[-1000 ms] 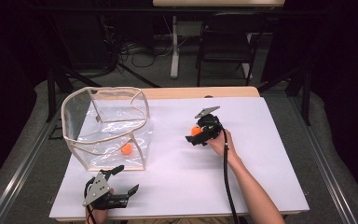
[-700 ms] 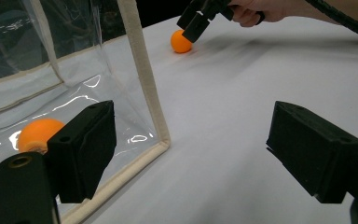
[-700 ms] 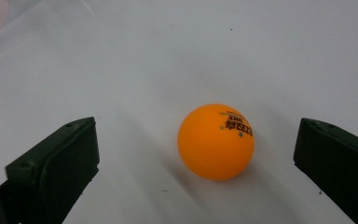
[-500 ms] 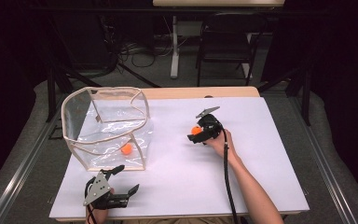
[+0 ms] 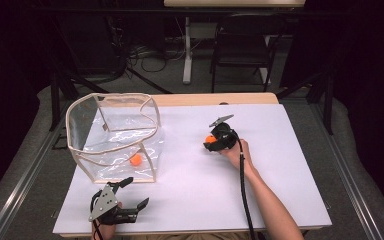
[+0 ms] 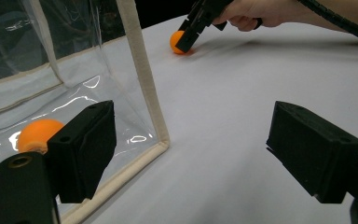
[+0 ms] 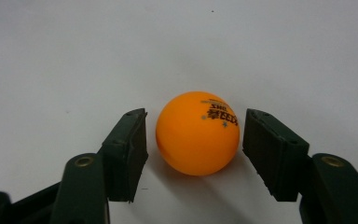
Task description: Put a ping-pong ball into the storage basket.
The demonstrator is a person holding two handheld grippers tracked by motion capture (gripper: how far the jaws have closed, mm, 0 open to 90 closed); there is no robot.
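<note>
Dark room with chairs and cables behind, white table (image 5: 290, 165) filling the middle of the high view. Standing at the left part of the table, a clear bag (image 5: 115, 135) with beige edging, keeping one orange ball (image 5: 136, 159) inside on its bottom. Lying near the front edge, just before the bag, the left gripper (image 5: 130, 192), jaws spread wide and holding nothing. Resting near the table's middle, well apart from the bag, the right gripper (image 5: 209, 143) in a hand (image 5: 235, 150), jaws reaching around a second orange ball (image 5: 210, 139). Looking now along the left gripper view: two black jaws standing far apart with bare table between them, the bag's corner seam (image 6: 142, 79) rising just beside the left jaw, the ball inside the bag (image 6: 37, 134) partly hidden behind that jaw, and farther off the other gripper (image 6: 196, 23) touching down by the second ball (image 6: 176, 42). Looking along the right gripper view: the ball with black print (image 7: 197, 133) sitting on the white surface between the two jaws, a thin gap showing on each side, so not yet pinching.
</note>
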